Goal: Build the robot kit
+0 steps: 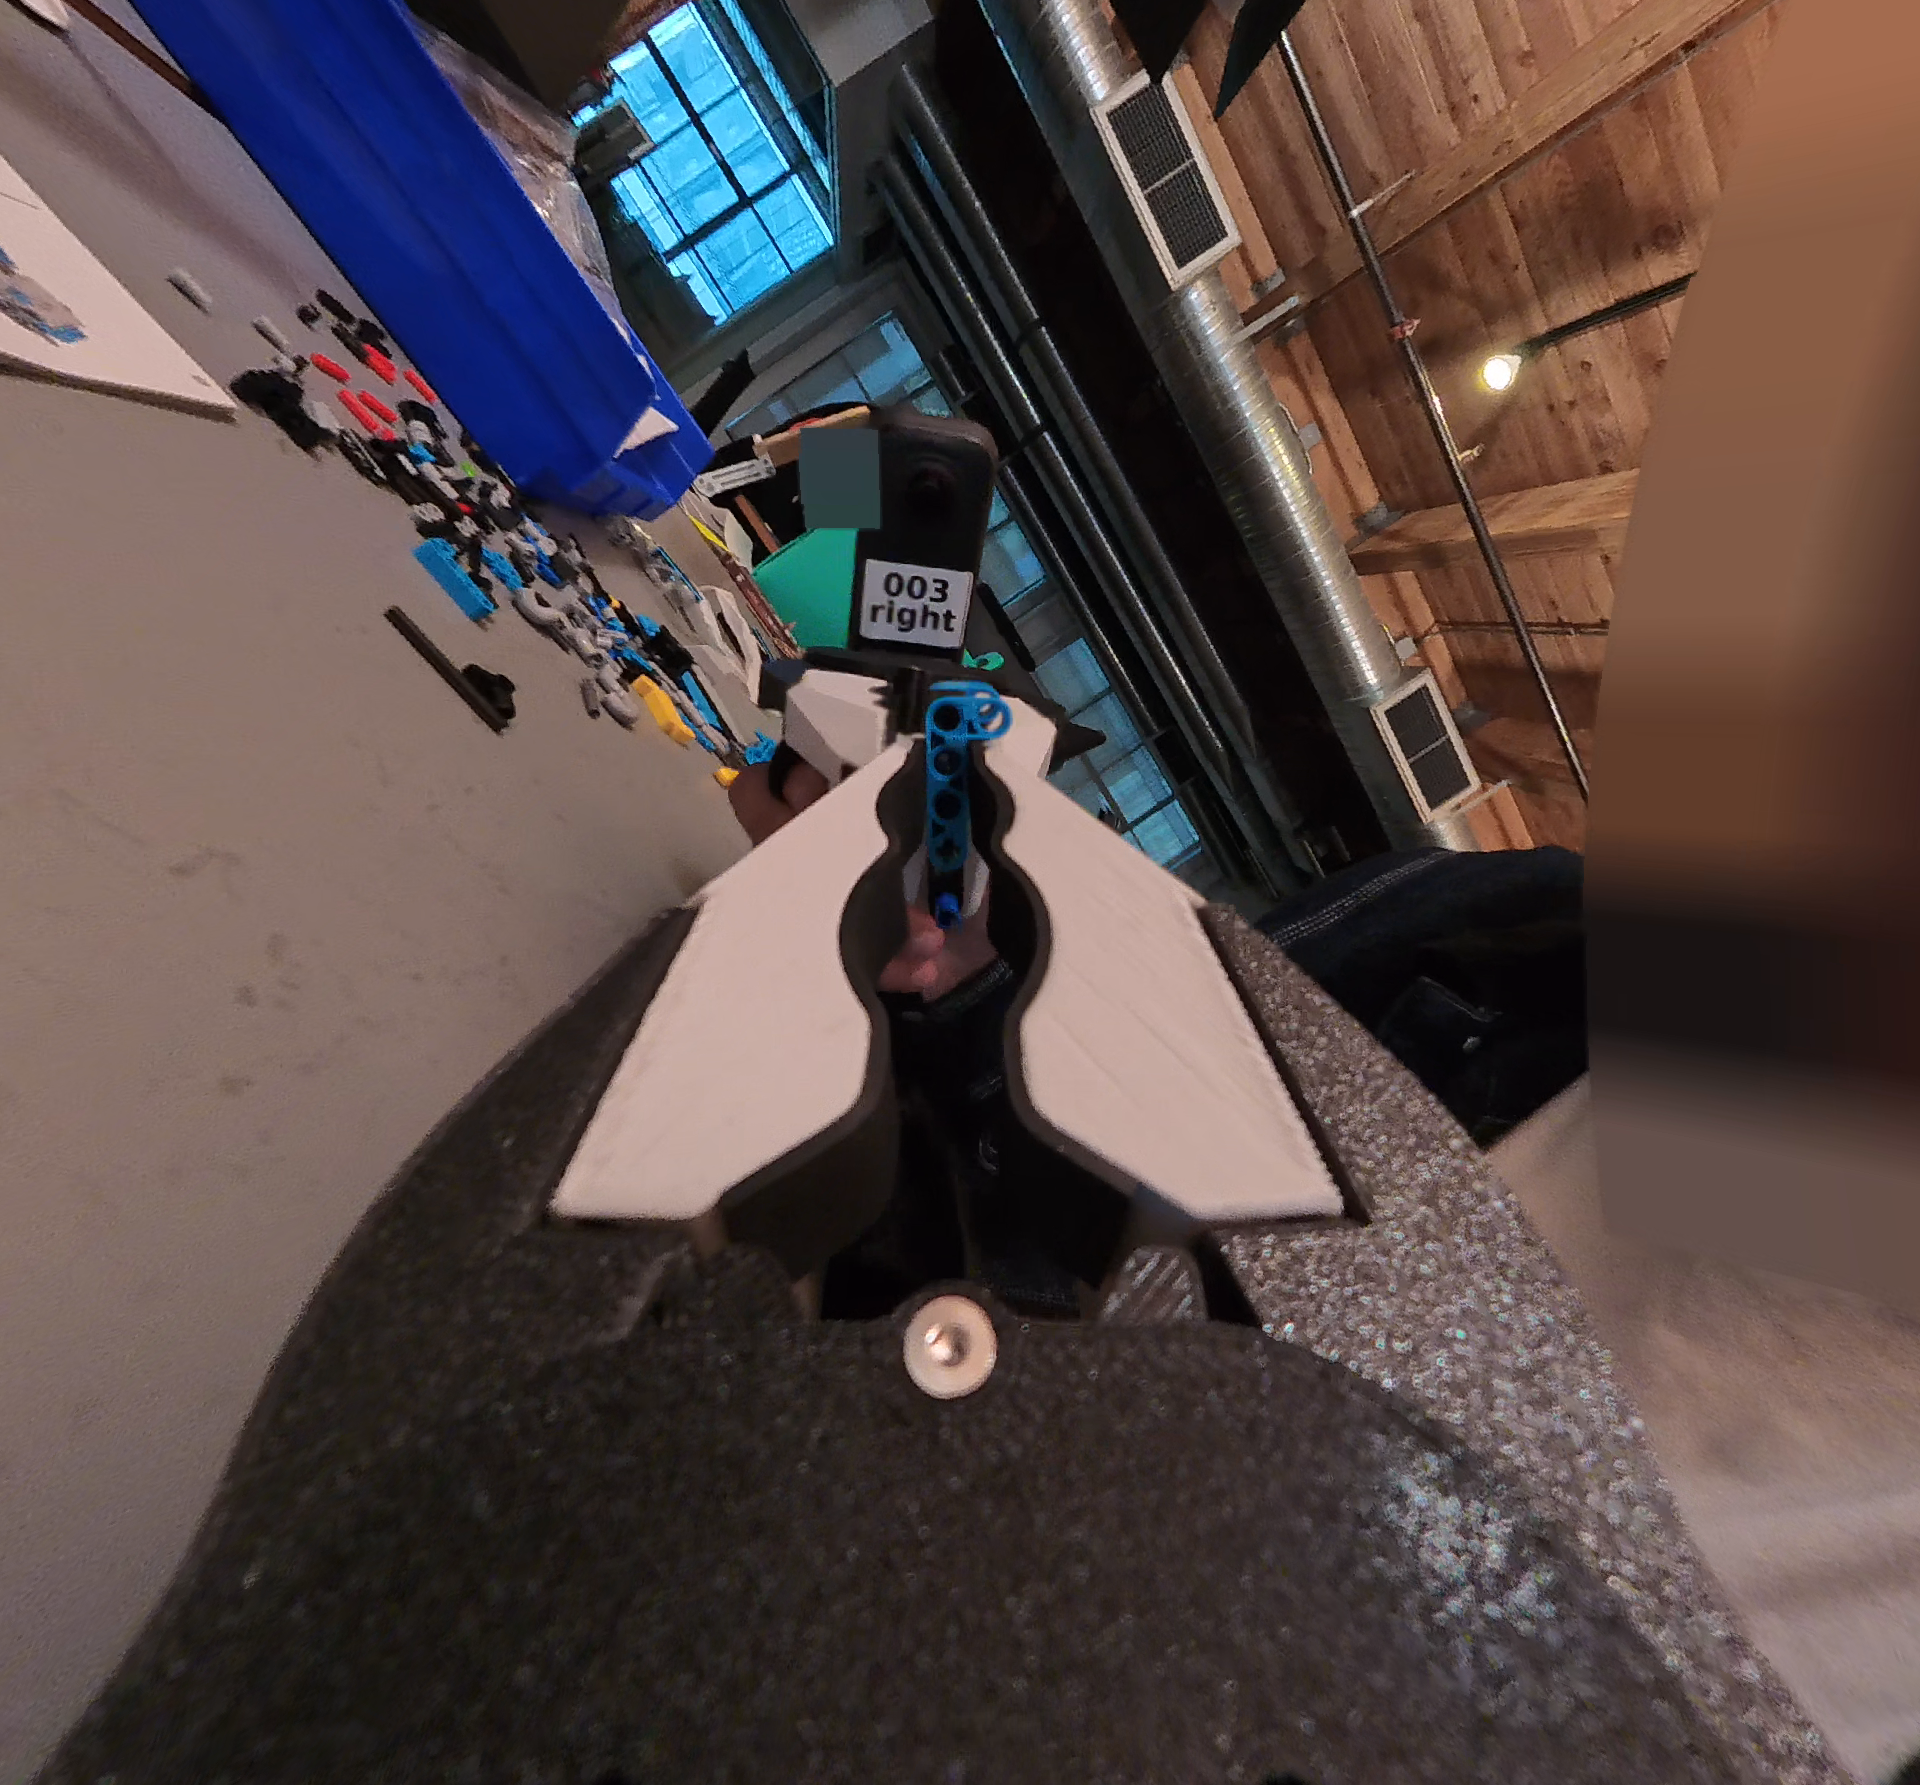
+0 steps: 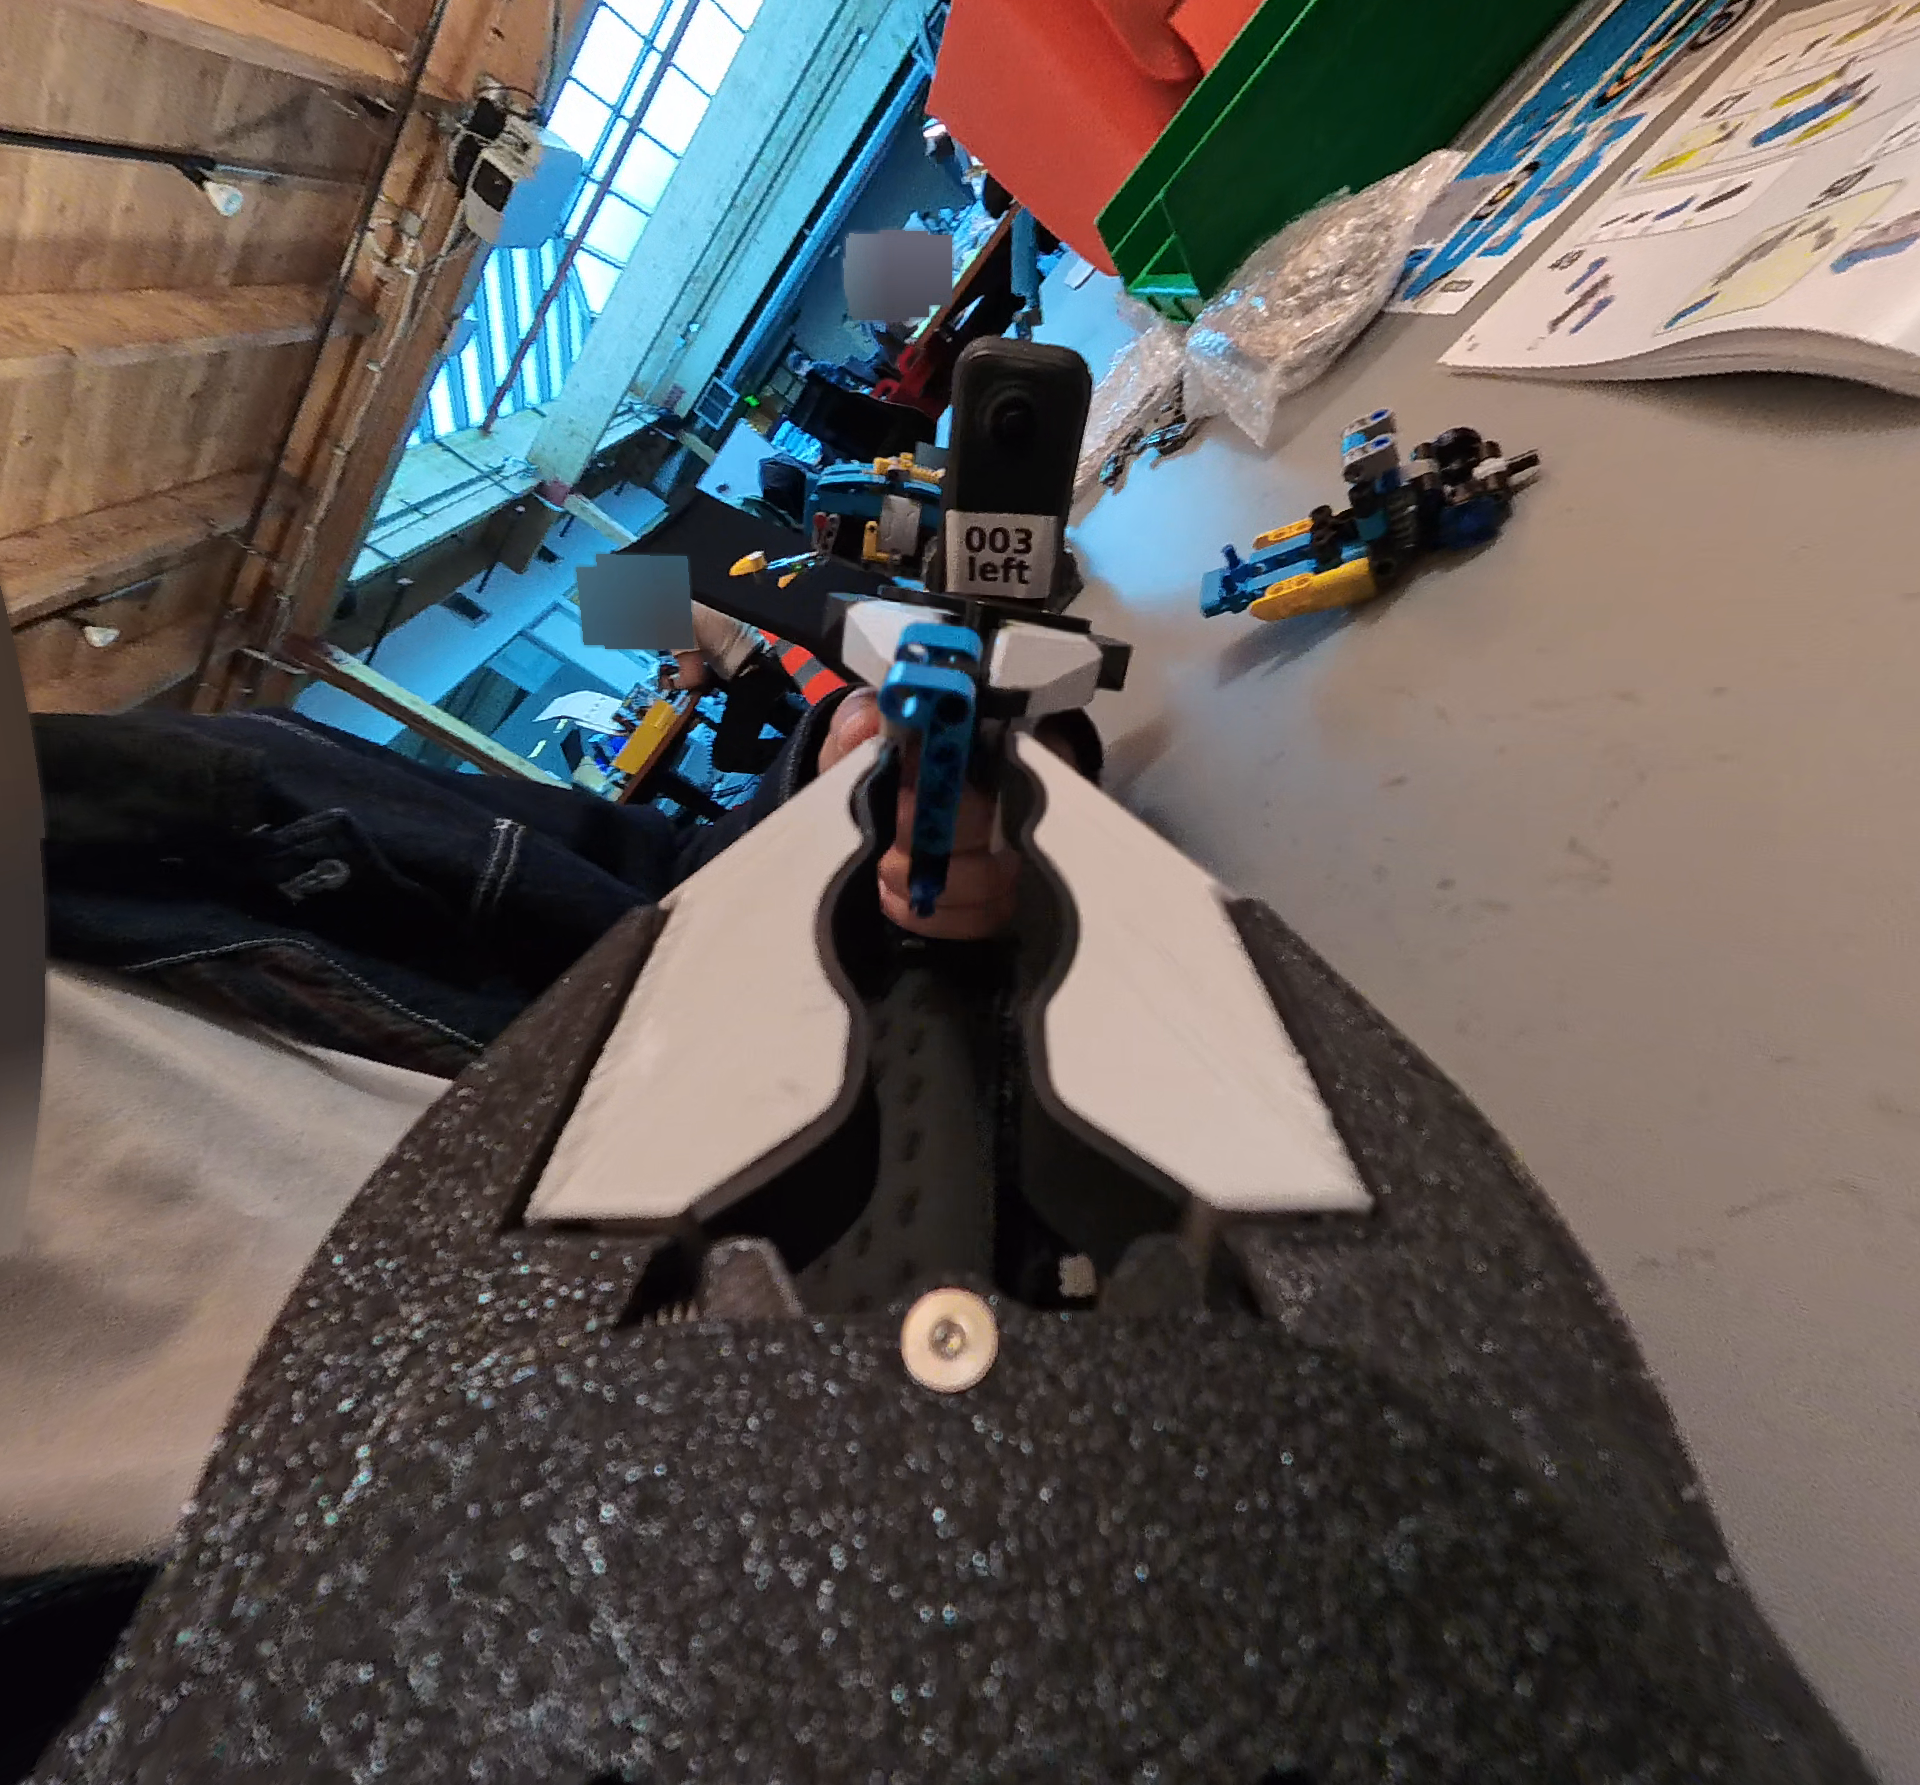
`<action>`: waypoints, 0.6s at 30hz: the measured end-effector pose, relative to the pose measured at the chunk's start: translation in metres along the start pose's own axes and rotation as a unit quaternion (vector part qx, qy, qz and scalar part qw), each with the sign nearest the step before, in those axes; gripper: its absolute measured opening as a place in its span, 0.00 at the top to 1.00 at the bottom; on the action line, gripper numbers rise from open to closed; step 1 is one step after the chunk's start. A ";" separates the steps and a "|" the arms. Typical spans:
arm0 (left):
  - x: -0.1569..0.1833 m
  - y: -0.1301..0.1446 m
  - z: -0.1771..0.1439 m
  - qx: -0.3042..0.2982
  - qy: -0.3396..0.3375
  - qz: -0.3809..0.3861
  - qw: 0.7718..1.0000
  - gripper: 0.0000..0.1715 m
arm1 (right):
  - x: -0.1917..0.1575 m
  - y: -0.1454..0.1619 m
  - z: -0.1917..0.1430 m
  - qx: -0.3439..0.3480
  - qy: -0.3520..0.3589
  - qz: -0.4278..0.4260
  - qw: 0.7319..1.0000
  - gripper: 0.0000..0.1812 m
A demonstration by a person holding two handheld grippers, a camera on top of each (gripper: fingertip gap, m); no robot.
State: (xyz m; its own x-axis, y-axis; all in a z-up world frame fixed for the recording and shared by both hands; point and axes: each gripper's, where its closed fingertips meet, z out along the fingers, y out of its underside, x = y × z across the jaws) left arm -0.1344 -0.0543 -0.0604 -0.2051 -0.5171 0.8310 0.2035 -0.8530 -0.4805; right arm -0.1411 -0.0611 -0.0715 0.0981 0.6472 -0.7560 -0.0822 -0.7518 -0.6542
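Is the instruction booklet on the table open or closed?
Open: the booklet lies flat on the table, printed pages facing up.

A pale grey, lightly scuffed table [image 2: 1455,904] fills one side of both views. Overhead runs a ceiling of warm brown wooden planks [image 1: 1507,125] with heavy timber beams, and a ribbed silver metal air duct [image 1: 1247,447] with white louvred vents runs along it. A small round lamp [image 1: 1497,372] glows on a dark track. Tall multi-pane windows [image 2: 644,73] let in bluish daylight.
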 end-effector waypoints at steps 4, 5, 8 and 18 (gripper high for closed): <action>-0.003 -0.004 -0.003 0.012 -0.004 -0.007 1.000 0.96 | 0.003 -0.008 -0.007 0.018 0.016 -0.014 1.000 0.90; -0.002 -0.004 -0.002 0.010 -0.004 -0.005 1.000 0.96 | 0.005 -0.006 -0.006 0.012 0.018 -0.012 1.000 0.92; -0.001 -0.002 -0.001 0.007 -0.003 0.001 1.000 0.96 | 0.000 -0.002 -0.003 0.004 0.001 -0.004 1.000 0.96; 0.003 0.009 0.005 -0.032 -0.010 0.039 0.999 0.96 | -0.004 -0.007 -0.010 0.012 -0.012 0.002 1.000 0.96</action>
State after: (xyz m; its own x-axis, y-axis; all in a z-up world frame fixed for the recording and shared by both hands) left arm -0.1288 -0.0632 -0.0606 -0.1715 -0.5810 0.7956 0.1565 -0.8134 -0.5602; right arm -0.1310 -0.0602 -0.0636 0.0731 0.6477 -0.7584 -0.1063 -0.7510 -0.6517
